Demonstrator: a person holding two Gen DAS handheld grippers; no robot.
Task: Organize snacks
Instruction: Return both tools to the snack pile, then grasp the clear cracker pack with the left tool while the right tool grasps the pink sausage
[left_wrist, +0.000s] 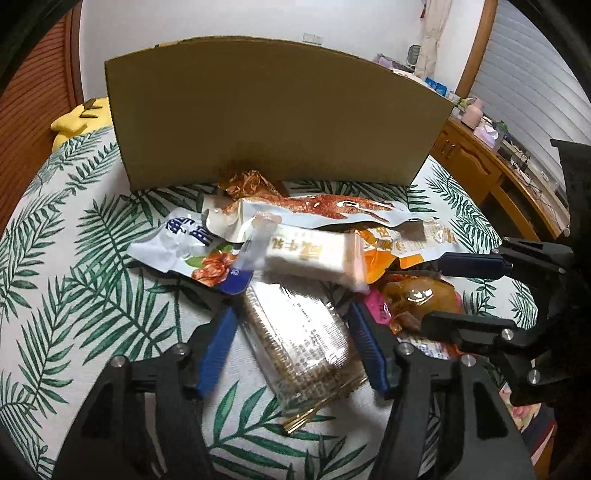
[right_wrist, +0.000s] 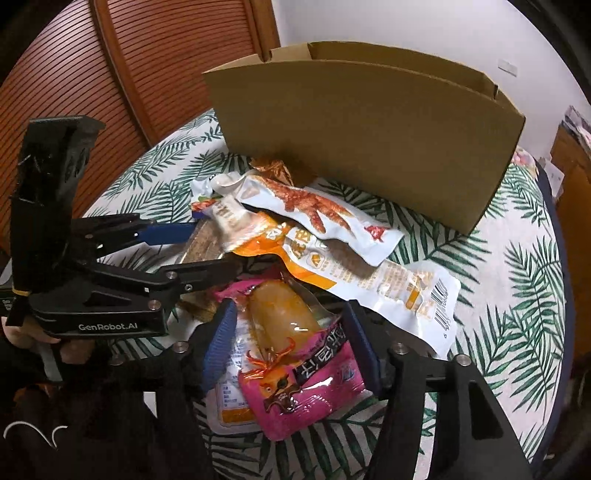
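Note:
A heap of snack packs lies on the leaf-print tablecloth (left_wrist: 74, 258) in front of an open cardboard box (left_wrist: 273, 118) (right_wrist: 369, 140). My left gripper (left_wrist: 293, 347) stands open astride a clear pack of crackers (left_wrist: 299, 339), with its blue pads beside the pack. A white bar (left_wrist: 314, 258) lies just beyond it. My right gripper (right_wrist: 291, 343) stands open around a pink pack with a yellow-brown piece inside (right_wrist: 295, 362). A white chicken-feet pack (right_wrist: 314, 210) and an orange-and-white pack (right_wrist: 369, 273) lie between the grippers and the box. Each gripper shows in the other's view: the right gripper (left_wrist: 443, 291) and the left gripper (right_wrist: 218, 251).
A blue-and-white pack (left_wrist: 177, 243) lies at the heap's left. A yellow plush thing (left_wrist: 77, 118) sits left of the box. Wooden louvred doors (right_wrist: 110, 74) stand behind the table, and a wooden desk (left_wrist: 480, 162) with clutter stands to the right. A hand (right_wrist: 22, 332) holds the left gripper.

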